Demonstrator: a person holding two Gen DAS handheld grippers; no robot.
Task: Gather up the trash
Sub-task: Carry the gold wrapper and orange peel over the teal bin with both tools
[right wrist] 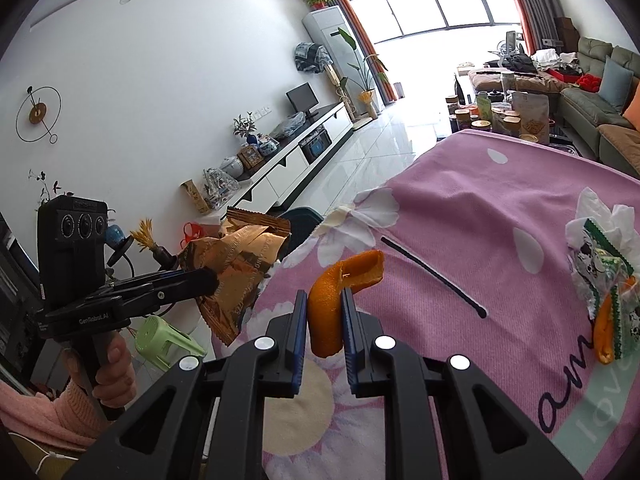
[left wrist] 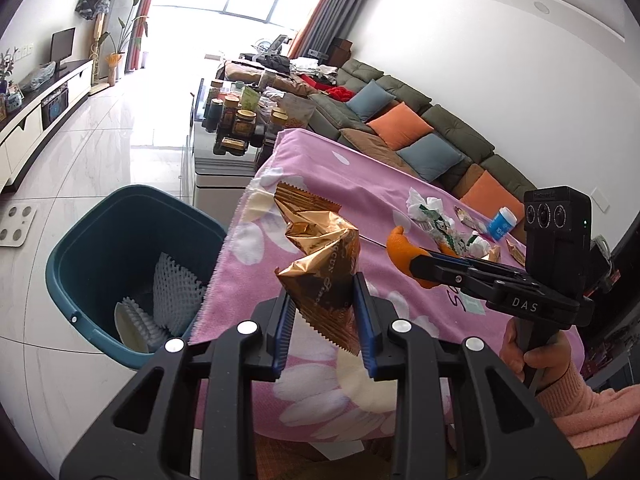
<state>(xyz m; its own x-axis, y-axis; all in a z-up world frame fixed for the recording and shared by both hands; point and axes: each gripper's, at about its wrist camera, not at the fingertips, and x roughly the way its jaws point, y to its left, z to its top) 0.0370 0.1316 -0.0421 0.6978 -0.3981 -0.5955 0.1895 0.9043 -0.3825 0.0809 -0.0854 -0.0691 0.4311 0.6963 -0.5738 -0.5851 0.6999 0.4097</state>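
Note:
My left gripper is shut on a crumpled gold foil wrapper and holds it above the left edge of the pink flowered cloth, near the teal bin. The wrapper also shows in the right wrist view. My right gripper is shut on an orange peel and holds it over the cloth; the peel also shows in the left wrist view. More trash lies on the cloth: crumpled tissue with a green-white wrapper and another orange peel.
The teal bin stands on the floor left of the table and holds white foam fruit netting. A small blue-white bottle and small gold wrappers lie at the cloth's far side. A cluttered coffee table and a sofa stand beyond.

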